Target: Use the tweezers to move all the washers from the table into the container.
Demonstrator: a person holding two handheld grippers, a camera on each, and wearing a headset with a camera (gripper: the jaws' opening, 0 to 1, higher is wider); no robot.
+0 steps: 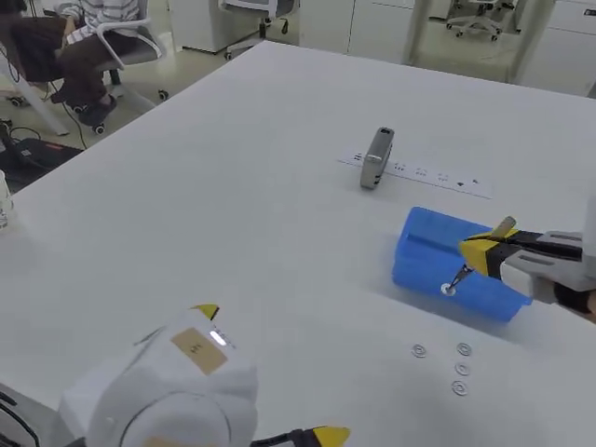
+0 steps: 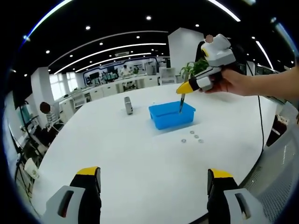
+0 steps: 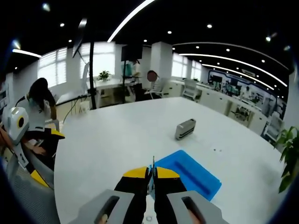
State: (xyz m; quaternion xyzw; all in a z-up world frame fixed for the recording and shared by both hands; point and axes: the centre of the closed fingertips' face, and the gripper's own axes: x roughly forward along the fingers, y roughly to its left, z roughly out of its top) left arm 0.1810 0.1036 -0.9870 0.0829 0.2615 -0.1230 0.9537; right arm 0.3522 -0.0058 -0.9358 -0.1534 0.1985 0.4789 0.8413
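A blue container [image 1: 438,244] [image 2: 171,114] [image 3: 189,175] stands on the white table. My right gripper [image 1: 482,248] [image 2: 187,87] [image 3: 153,173] is shut on thin metal tweezers [image 1: 461,276] [image 2: 181,103] [image 3: 153,164] that point down at the container's near wall. A small washer [image 1: 449,291] shows at the tweezers' tip. Several washers [image 1: 462,369] [image 2: 191,137] lie loose on the table just in front of the container. My left gripper [image 1: 268,372] [image 2: 152,186] stands open near the table's front edge, nothing between its jaws.
A grey metal block [image 1: 376,156] [image 2: 128,105] [image 3: 185,129] and a printed strip [image 1: 424,173] lie behind the container. Office chairs and a seated person [image 1: 93,37] are beyond the table's far left edge. The white table [image 1: 233,205] spreads wide to the left.
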